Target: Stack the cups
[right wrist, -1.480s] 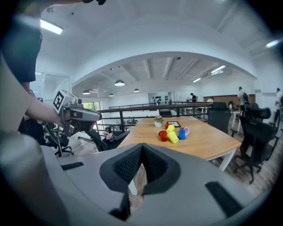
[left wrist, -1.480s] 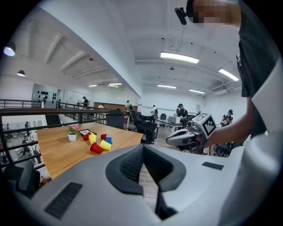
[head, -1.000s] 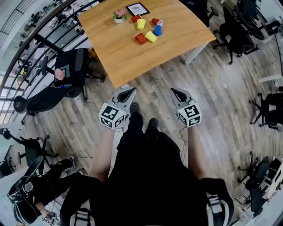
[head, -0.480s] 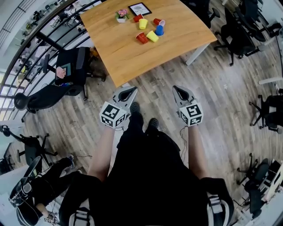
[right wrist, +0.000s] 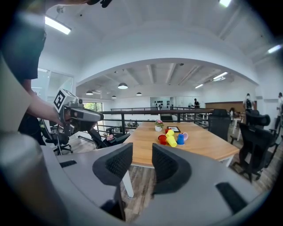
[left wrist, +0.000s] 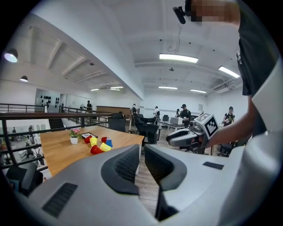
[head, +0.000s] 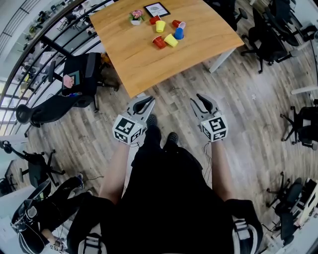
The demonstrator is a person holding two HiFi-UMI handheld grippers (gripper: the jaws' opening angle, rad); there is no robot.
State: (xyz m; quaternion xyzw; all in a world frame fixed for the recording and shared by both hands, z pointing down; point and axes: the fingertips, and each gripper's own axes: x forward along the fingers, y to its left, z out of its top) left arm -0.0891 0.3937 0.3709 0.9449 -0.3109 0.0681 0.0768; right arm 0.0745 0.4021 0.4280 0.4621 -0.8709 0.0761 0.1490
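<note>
Cups (head: 171,40) well ahead of left tool (head: 144,102)

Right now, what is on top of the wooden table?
On the table: red cups, yellow cups, one blue cup, a small flower pot and a dark framed card. Anything beneath them is hidden.

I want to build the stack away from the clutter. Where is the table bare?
Bare wood: the near half of the table, from the red cup and yellow cup to the edge nearest the person, and the right side beyond the blue cup. Crowded: the far middle, where cups cluster beside the flower pot and framed card.
</note>
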